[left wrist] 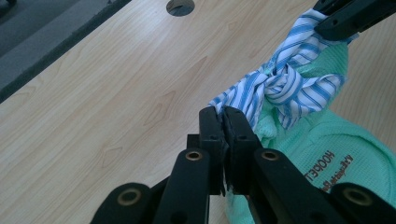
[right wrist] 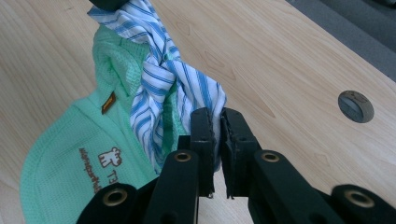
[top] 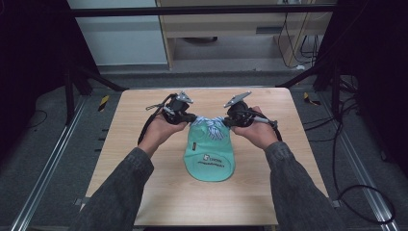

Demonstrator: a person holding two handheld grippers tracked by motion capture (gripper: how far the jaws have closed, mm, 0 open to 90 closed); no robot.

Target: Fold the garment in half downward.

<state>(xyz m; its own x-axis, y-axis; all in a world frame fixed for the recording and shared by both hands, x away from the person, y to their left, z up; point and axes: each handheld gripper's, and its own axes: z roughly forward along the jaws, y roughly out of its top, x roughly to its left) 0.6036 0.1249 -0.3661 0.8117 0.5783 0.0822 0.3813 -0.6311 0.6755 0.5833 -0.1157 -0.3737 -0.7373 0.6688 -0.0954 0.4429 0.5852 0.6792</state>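
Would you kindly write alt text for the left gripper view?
The left gripper, jaws shut, pinches one end of a blue-striped cloth tie knotted on a mint-green garment. The right gripper holds the tie's other end above a wooden table.

A light wooden table (top: 144, 192) with a pale grain carries the things. A mint-green cloth (top: 210, 163) with brown print lies flat near its middle, with a knotted blue-striped cloth (top: 215, 126) at its far end. A round cable hole (right wrist: 356, 106) sits in the tabletop.
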